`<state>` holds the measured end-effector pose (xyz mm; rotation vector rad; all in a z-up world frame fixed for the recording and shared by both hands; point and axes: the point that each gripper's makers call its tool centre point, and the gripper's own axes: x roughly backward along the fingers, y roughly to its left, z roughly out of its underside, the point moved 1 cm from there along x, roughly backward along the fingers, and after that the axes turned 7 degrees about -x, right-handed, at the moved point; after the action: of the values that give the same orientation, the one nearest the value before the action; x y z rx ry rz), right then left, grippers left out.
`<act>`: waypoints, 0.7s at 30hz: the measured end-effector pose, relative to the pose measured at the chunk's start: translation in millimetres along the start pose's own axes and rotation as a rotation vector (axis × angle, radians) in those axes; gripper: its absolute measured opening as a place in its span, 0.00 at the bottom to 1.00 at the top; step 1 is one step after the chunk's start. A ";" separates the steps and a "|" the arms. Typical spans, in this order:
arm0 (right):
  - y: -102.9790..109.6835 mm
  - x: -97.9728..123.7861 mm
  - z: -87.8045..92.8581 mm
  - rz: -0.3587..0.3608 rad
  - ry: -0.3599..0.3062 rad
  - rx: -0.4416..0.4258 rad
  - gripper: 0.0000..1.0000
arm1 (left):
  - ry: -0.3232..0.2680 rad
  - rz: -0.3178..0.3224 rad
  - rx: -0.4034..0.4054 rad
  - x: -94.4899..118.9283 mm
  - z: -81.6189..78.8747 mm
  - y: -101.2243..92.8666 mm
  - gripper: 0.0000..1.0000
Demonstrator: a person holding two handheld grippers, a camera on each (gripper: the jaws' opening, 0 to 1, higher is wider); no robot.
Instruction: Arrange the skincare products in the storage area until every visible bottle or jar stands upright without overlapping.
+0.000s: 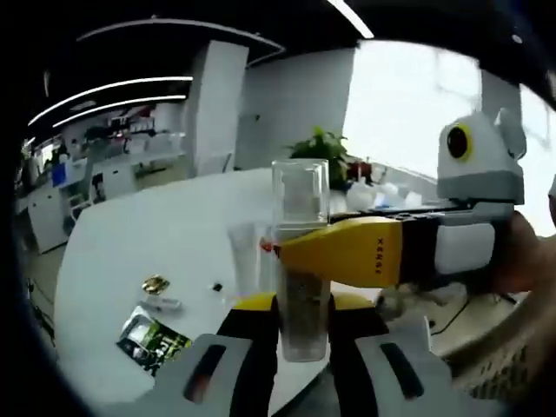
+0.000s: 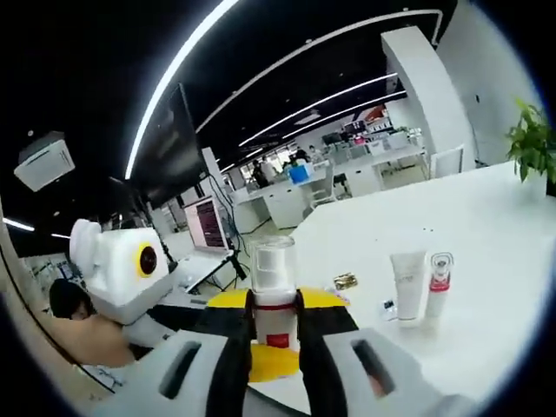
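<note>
At the bottom centre of the left gripper view, the left gripper (image 1: pixel 303 326) has its two jaws closed around a clear bottle (image 1: pixel 301 261) with a transparent cap, which stands upright in the frame. The right gripper (image 1: pixel 282 249) enters from the right side and its yellow jaw tip is touching this bottle at mid height. In the right gripper view, the right gripper's jaws at bottom centre are pressed on the same bottle, below its clear cap. On the white table (image 2: pixel 486 261), at centre right, a white tube (image 2: pixel 407 287) and a slim red-and-white bottle (image 2: pixel 438 284) stand just beside each other.
</note>
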<state>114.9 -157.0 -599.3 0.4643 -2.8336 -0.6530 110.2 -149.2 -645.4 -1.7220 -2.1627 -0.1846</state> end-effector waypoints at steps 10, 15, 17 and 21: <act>24.2 19.1 -16.6 -0.367 0.086 -0.046 0.22 | -0.043 0.405 0.075 18.8 -19.0 -38.7 0.18; 42.4 30.9 -25.3 -0.552 0.163 -0.009 0.21 | -0.057 0.566 0.089 29.8 -28.5 -56.5 0.18; 49.5 34.2 -26.8 -0.601 0.174 0.009 0.21 | -0.061 0.597 0.073 32.4 -31.5 -62.3 0.18; 53.0 35.4 -28.5 -0.619 0.167 0.017 0.20 | -0.077 0.639 0.073 34.1 -34.4 -68.2 0.18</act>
<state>75.7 -135.1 -545.9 1.3542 -2.5224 -0.6439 45.3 -146.0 -592.8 -2.2948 -1.5333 0.1303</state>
